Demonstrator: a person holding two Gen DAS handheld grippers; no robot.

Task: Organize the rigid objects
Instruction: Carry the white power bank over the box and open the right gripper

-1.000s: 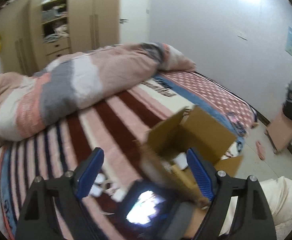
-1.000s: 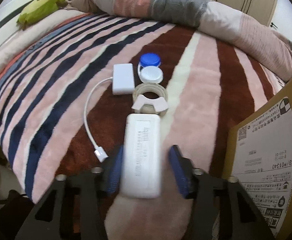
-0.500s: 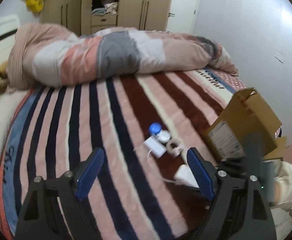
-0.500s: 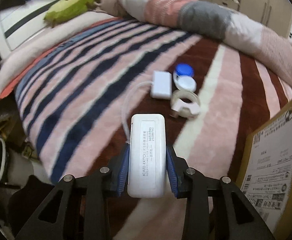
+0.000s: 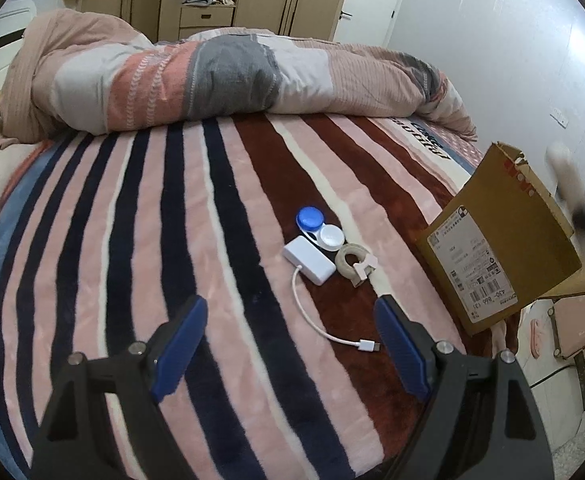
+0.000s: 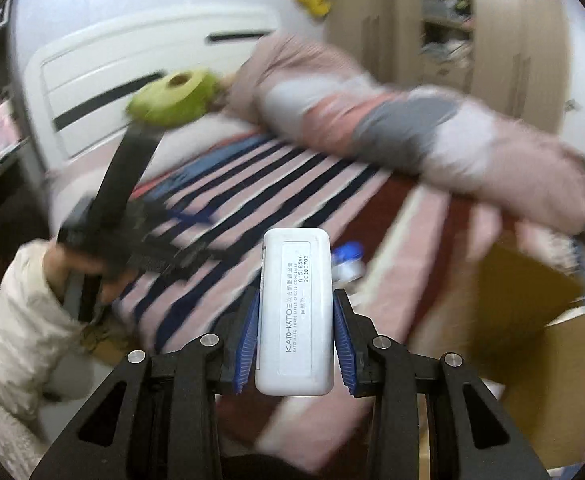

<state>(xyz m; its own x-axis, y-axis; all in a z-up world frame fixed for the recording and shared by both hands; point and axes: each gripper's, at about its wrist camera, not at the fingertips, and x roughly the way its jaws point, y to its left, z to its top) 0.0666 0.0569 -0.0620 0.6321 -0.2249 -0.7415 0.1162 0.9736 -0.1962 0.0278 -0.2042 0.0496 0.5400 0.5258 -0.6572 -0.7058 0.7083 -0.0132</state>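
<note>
The white rectangular plastic case [image 6: 294,314], which a second ago lies on the striped plush blanket [image 5: 228,240] between the right gripper's [image 6: 294,340] spread blue pads, is now clamped by them and carried up off the bed toward the brown cardboard box [image 6: 524,312]. The left gripper [image 5: 288,350] swings away from that box and now looks over the blanket, jaws wide apart.

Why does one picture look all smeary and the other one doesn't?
In the right wrist view the bed and cardboard box are streaked with motion blur, while the white case between the right gripper fingers is sharp. The left wrist view is crisp, with straight blanket stripes bent by the fisheye lens; only its right edge smears.
</note>
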